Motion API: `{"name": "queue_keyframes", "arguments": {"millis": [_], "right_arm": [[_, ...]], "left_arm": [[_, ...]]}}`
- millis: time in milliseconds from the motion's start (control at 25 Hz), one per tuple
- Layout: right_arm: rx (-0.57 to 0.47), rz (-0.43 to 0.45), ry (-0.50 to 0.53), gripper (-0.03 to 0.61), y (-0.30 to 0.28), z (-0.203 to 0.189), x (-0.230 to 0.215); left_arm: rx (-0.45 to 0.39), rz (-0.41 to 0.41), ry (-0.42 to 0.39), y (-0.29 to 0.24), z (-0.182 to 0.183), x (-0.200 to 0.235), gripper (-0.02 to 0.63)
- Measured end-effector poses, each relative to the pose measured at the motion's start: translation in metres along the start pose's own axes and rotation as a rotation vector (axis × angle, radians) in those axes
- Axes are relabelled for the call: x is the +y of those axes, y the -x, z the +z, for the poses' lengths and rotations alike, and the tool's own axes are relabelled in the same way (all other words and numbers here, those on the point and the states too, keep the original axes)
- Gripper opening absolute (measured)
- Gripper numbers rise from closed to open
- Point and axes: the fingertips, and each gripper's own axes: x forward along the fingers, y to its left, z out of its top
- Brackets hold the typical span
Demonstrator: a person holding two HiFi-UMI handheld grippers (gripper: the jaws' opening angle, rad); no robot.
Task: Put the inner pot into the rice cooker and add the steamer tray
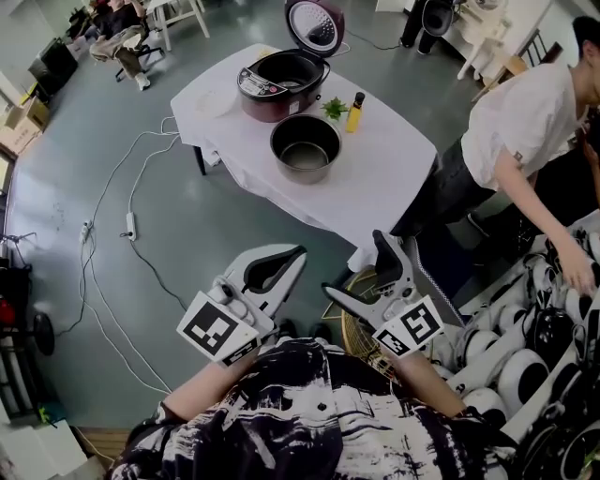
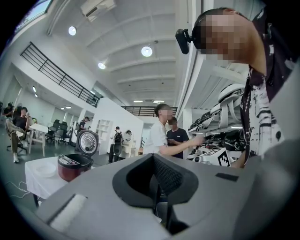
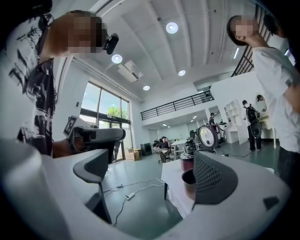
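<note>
On a table with a white cloth stands the dark red rice cooker, its lid up and its body empty. The metal inner pot sits on the cloth just in front of it. A pale round dish lies left of the cooker; I cannot tell if it is the steamer tray. Both grippers hang over the floor, well short of the table. My left gripper is shut on nothing. My right gripper stands wide open and empty, with the pot and cooker far beyond it.
A yellow bottle and a green sprig stand right of the cooker. A person in a white shirt bends over white machine parts at the right. Cables and a power strip lie on the grey floor left of the table.
</note>
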Motion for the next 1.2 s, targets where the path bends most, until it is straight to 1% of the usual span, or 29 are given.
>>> {"name": "queue_keyframes", "arguments": {"millis": [160, 440, 760, 920, 1200], "right_arm": [[0.013, 0.007, 0.009, 0.518, 0.000, -0.003, -0.002], [0.048, 0.000, 0.009, 0.518, -0.029, -0.021, -0.016], [0.060, -0.033, 0.056, 0.518, -0.084, -0.014, -0.005], [0.075, -0.034, 0.058, 0.518, -0.106, -0.016, -0.002], [0.095, -0.019, 0.057, 0.518, -0.150, -0.027, -0.025]], "left_arm": [[0.004, 0.021, 0.003, 0.006, -0.002, 0.000, 0.005], [0.012, 0.054, 0.013, 0.021, -0.011, 0.031, 0.005], [-0.008, 0.061, 0.014, 0.059, 0.001, 0.087, 0.005], [-0.015, 0.072, 0.018, 0.066, 0.003, 0.112, 0.005], [-0.025, 0.112, 0.016, 0.062, 0.005, 0.161, 0.005]]}}
